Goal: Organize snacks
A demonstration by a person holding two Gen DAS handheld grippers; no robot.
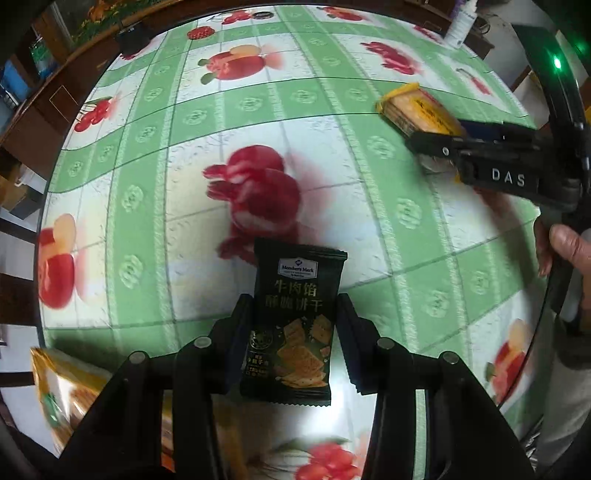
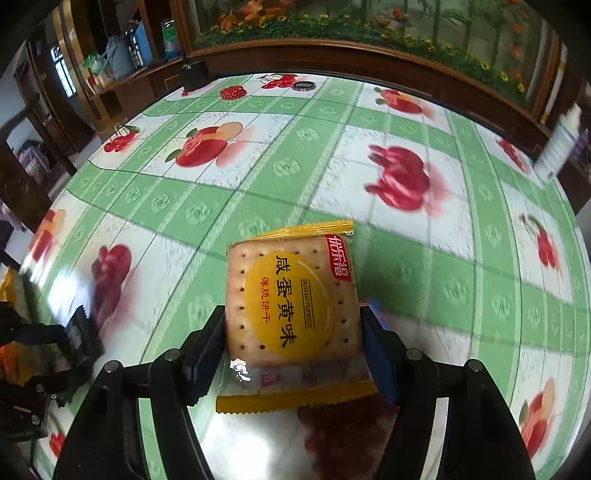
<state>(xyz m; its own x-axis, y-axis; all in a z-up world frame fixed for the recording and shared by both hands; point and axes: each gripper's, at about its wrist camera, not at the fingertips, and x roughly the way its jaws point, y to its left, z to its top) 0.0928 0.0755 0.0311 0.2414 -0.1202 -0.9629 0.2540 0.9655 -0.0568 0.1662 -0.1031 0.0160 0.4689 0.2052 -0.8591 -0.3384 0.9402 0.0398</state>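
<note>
The left gripper (image 1: 293, 325) clamped a dark "Member's Mark" biscuit packet (image 1: 295, 314), while the right gripper (image 2: 293, 332) pinched a yellow "Salted Egg Yolk Biscuit" pack (image 2: 291, 306).

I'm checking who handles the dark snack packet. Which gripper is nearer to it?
Left. The left gripper is shut on the dark packet; the right gripper is off to the side, clamping the yellow biscuit pack.

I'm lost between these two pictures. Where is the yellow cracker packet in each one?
Left wrist view: upper right, yellow cracker packet clamped in the right gripper.
Right wrist view: centre, yellow cracker packet between the fingers.
Shared landmark: red bottle cap at the table's far edge.
</note>
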